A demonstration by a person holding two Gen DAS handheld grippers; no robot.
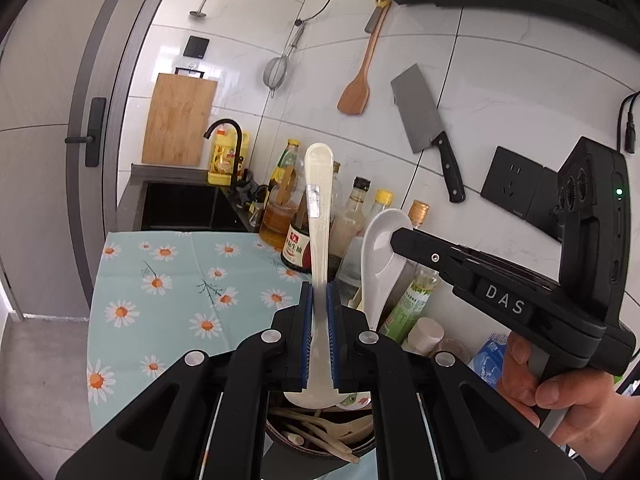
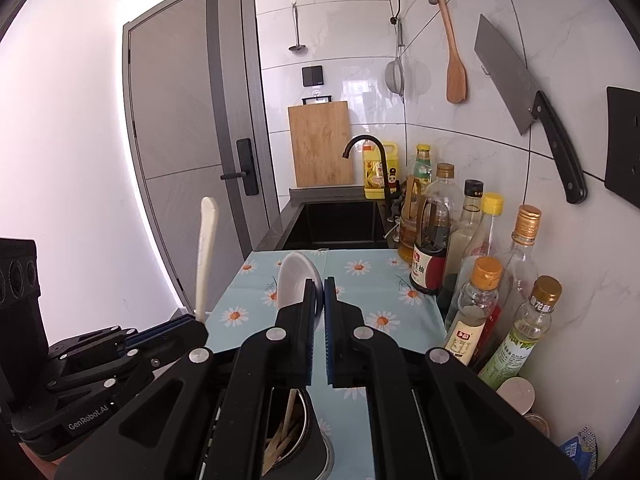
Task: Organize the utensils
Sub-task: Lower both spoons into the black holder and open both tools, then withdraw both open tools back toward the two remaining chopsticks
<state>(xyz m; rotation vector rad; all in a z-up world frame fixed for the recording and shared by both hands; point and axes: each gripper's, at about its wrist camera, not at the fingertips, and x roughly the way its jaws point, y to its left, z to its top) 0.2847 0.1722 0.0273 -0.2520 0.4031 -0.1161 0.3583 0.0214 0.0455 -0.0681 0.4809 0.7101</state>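
My left gripper (image 1: 319,292) is shut on a cream plastic rice spoon (image 1: 319,216), held upright with its handle pointing up; it also shows in the right wrist view (image 2: 207,252). My right gripper (image 2: 319,288) is shut on a white ceramic soup spoon (image 2: 294,280); in the left wrist view that spoon (image 1: 380,256) stands upright to the right of the rice spoon. Both are held above a dark round utensil holder (image 1: 320,432) with wooden chopsticks and spoons inside, also low in the right wrist view (image 2: 292,436).
A daisy-print cloth (image 1: 168,292) covers the counter. Several sauce and oil bottles (image 2: 472,264) stand along the tiled wall on the right. A black sink (image 2: 340,220) and tap lie beyond the cloth. A cleaver (image 2: 528,108), wooden spatula and strainer hang on the wall.
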